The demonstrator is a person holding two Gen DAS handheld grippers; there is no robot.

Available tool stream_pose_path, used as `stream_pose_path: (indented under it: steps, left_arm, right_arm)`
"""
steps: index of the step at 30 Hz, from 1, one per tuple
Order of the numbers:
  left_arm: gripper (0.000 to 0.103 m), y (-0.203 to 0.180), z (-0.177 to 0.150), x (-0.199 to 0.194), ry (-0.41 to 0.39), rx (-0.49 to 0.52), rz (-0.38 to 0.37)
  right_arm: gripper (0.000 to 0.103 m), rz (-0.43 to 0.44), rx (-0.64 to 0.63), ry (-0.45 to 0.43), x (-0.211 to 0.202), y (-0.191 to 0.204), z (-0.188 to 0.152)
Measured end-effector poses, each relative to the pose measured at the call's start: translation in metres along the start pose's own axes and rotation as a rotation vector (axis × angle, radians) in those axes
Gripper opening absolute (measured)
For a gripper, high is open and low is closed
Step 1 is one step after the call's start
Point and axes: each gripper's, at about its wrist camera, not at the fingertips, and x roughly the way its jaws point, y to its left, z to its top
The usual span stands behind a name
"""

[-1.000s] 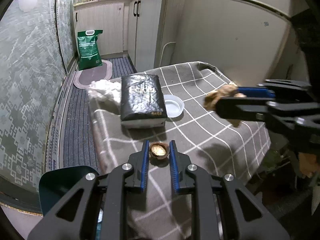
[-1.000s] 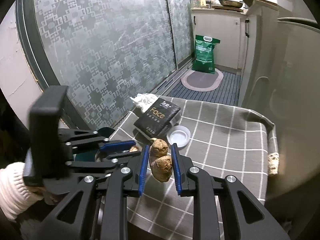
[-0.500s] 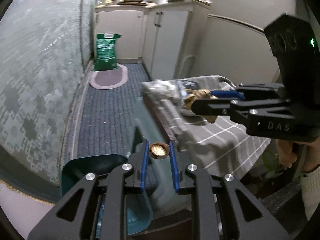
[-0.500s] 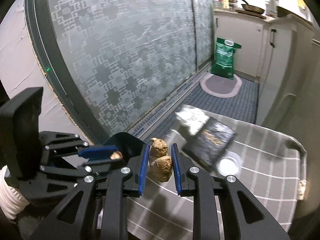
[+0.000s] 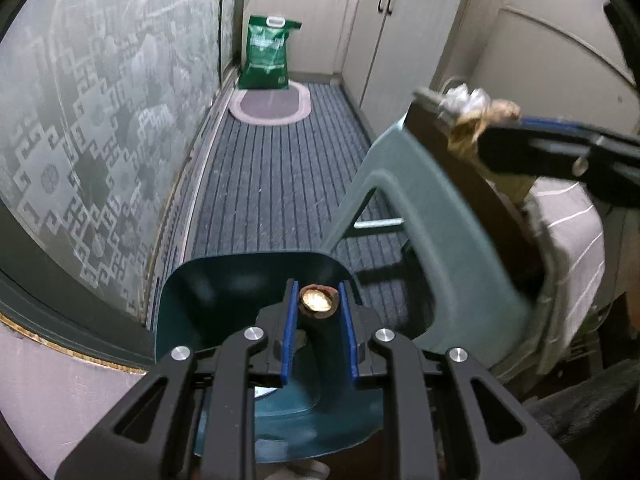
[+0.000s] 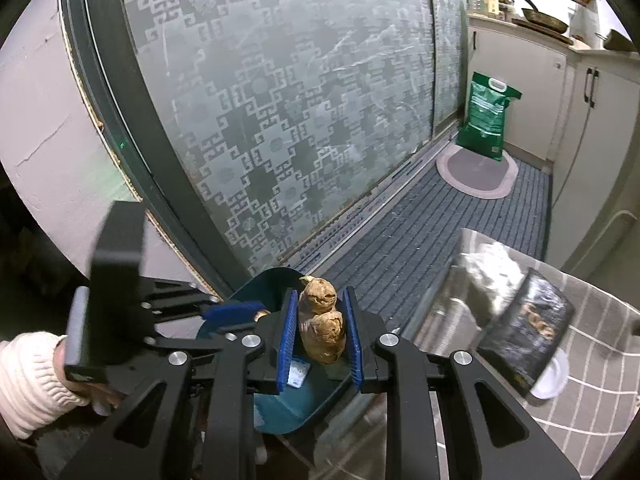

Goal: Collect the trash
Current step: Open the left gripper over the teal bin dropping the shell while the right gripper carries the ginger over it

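My left gripper [image 5: 319, 299] is shut on a brown walnut shell half [image 5: 319, 303], held over the open dark teal bin [image 5: 224, 292] on the floor. My right gripper [image 6: 322, 306] is shut on a knobbly brown lump like ginger [image 6: 322, 326], above the same teal bin [image 6: 276, 280]. In the left wrist view the right gripper [image 5: 496, 128] comes in from the right with that lump [image 5: 480, 124]. The right wrist view shows the left gripper [image 6: 244, 312] at the left, just over the bin rim, with the shell [image 6: 262, 313] at its tip.
A frosted patterned glass door [image 6: 280, 112] runs beside the bin. The checked table [image 6: 596, 364] carries a black tissue pack [image 6: 532, 332], a white lid [image 6: 554, 378] and crumpled white paper [image 6: 494, 256]. A grey-green plastic stool [image 5: 400, 184] stands by the table. A white knit sleeve [image 6: 28, 376] shows at the left.
Both grippers have swung left off the table, each still holding its item, and now hang over the teal bin. The table has slid to the right edge of both views.
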Motion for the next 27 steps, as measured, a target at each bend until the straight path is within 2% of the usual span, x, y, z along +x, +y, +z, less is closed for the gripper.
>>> stream_pose_path:
  steps: [3,5,7,15,21,27]
  left_arm:
    - [0.022,0.002,-0.004,0.01,0.014,-0.013,0.002]
    - [0.027,0.006,-0.006,0.015,0.02,-0.02,-0.006]
    - [0.037,0.009,-0.009,0.017,0.023,-0.026,0.0]
    - [0.053,0.03,-0.015,-0.009,-0.004,-0.056,0.003]
    - [0.054,0.044,-0.017,-0.045,-0.055,-0.091,0.005]
    - [0.054,0.057,-0.015,-0.094,-0.158,-0.134,-0.002]
  right_arm:
    - [0.023,-0.004,-0.005,0.009,0.007,0.006,0.002]
    - [0.023,-0.006,-0.003,0.021,0.013,0.008,0.004]
    - [0.023,-0.01,-0.007,0.037,0.02,0.01,0.004]
    - [0.023,-0.005,-0.023,0.101,0.054,0.023,0.004]
    - [0.023,0.004,-0.039,0.154,0.084,0.037,0.002]
    - [0.023,0.033,-0.045,0.212,0.112,0.05,-0.003]
